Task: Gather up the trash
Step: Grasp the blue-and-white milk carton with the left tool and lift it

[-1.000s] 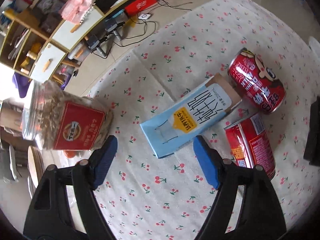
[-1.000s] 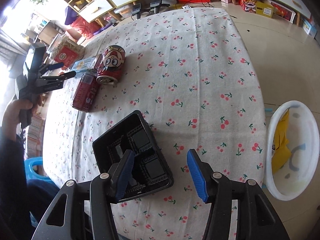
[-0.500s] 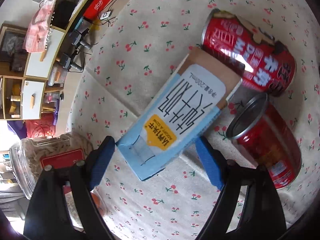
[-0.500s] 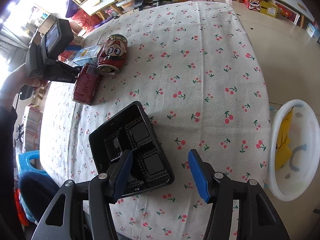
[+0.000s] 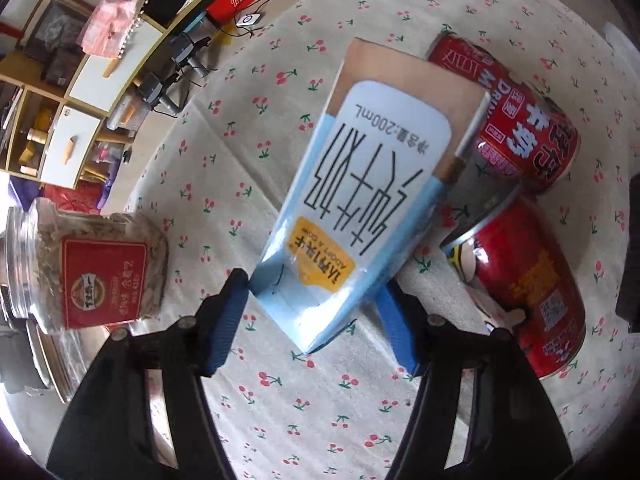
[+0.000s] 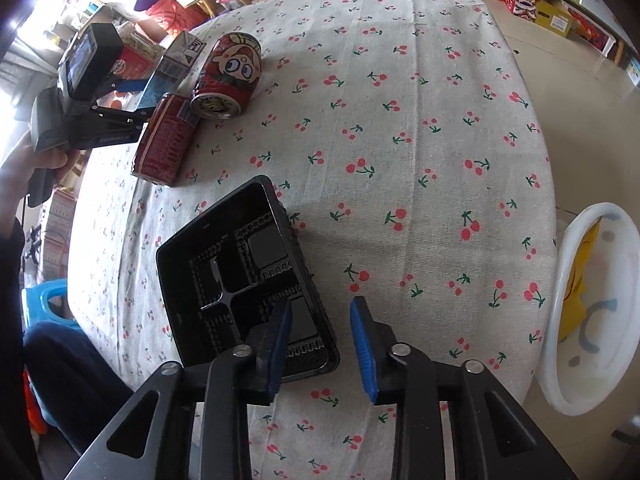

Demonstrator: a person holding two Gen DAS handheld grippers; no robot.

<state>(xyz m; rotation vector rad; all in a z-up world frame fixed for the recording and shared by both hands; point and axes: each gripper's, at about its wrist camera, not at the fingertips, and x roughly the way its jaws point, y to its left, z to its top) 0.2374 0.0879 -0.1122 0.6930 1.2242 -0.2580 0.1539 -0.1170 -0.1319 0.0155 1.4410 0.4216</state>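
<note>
Your left gripper points steeply down, jaws closing around the blue milk carton marked "200mL". Your right gripper narrows over the black tray's rim on the tablecloth.

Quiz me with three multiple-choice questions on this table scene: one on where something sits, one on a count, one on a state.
1. Where is the white bin?
A. on the table
B. beside the table, lower down
C. on a shelf

2. How many red cans lie on the cloth?
A. one
B. two
C. four

3. What sits between the left claw's pads?
A. blue carton
B. jar
C. nothing

Answers: B, it stands past the table edge; B, two lie side by side; A, the closing pads flank the carton.
</note>
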